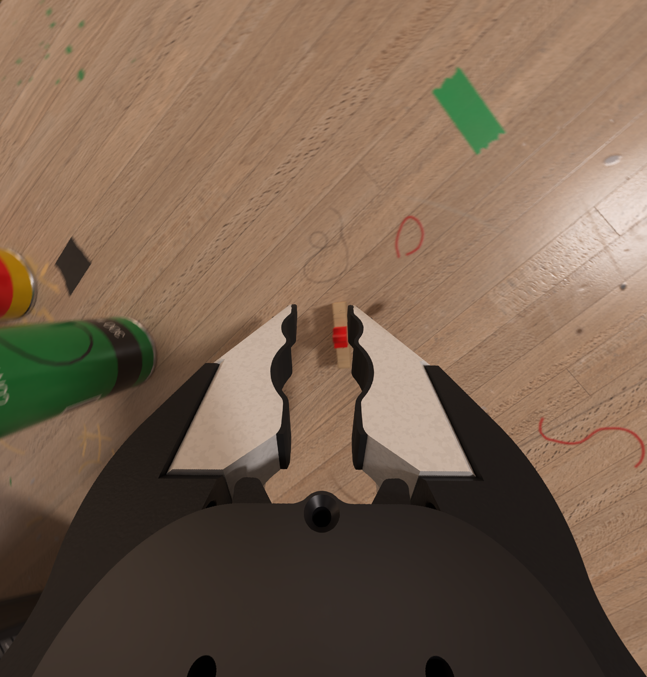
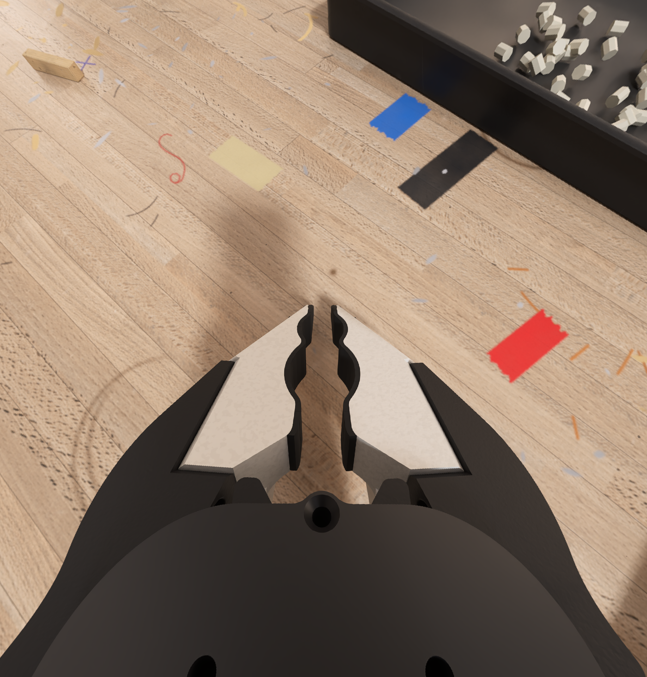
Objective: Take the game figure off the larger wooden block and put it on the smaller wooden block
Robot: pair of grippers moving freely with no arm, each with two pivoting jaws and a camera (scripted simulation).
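Observation:
In the left wrist view a narrow wooden block [image 1: 343, 357] lies on the wooden table, with a small red game figure [image 1: 339, 337] standing on its middle. My left gripper [image 1: 322, 309] is open and empty above them. The block and figure show in the gap close to my right finger [image 1: 387, 384], which hides the block's right edge. In the right wrist view a second wooden block [image 2: 54, 65] lies bare at the far upper left. My right gripper [image 2: 322, 309] is empty over bare table, its jaws apart by a narrow gap.
A green can [image 1: 58, 373] lies left of the left gripper, with a red and yellow can [image 1: 3, 282] behind it. A black tray [image 2: 461, 84] of pale small pieces is at the upper right. Flat tape patches lie on the table: green [image 1: 468, 110], blue [image 2: 398, 115], red [image 2: 527, 344].

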